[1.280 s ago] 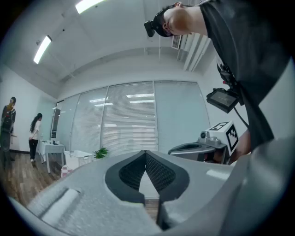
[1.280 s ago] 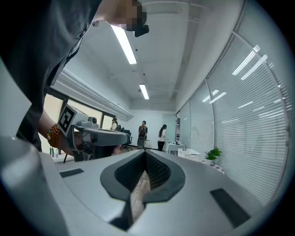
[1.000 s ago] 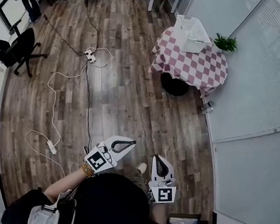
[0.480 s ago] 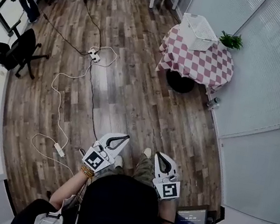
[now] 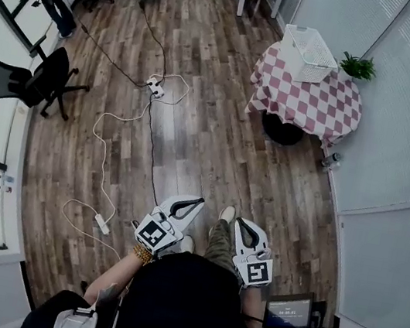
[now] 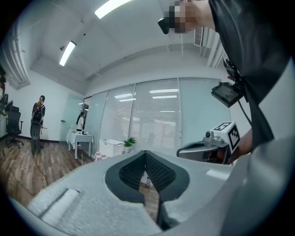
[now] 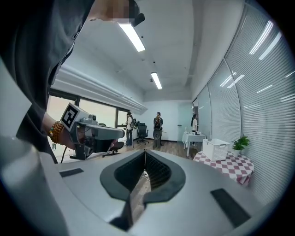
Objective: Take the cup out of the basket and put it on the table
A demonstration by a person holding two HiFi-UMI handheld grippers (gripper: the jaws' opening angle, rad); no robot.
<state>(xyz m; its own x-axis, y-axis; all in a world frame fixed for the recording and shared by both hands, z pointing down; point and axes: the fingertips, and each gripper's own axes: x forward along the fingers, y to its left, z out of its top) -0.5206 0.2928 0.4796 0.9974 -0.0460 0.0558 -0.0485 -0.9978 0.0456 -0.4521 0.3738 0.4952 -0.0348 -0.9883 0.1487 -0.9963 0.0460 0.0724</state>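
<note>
Fig.: task at its very start, nothing done yet (my judgement). The brown wood-plank floor (image 5: 193, 141) fills most of the head view. I stand at its near end, w/ a wide stretch of bare boards btw. me & the work area. The round table under a pink-and-white checked cloth (image 5: 308, 111) sits well apart from me, top right, close to the blind-covered glass wall. At its far side stands the white plastic lattice basket (image 5: 310, 56), upright, w/ a small green potted plant (image 5: 359, 67) just beside it. My left gripper (image 5: 198, 201) & right gripper (image 5: 240, 223), both white w/ black ribbed pads & marker cubes, sit low in front of my body. They are near each other & aim roughly along the floor. Each gripper view shows its pads pressed together tip to tip, w/ nothing pinched. A white power strip (image 5: 101, 223) on its lead lies on the boards to my left, off the line to the table. The cup shows in no view. Per the task it should be inside the basket, but at this range the contents can't be made out, so I can't confirm. Remaining, as I judge it: close the gap to the table, spread one pair of tongs, reach into the basket, pinch the cup, lift it clear of the rim & set it on the checked cloth, i.e. every step.
</note>
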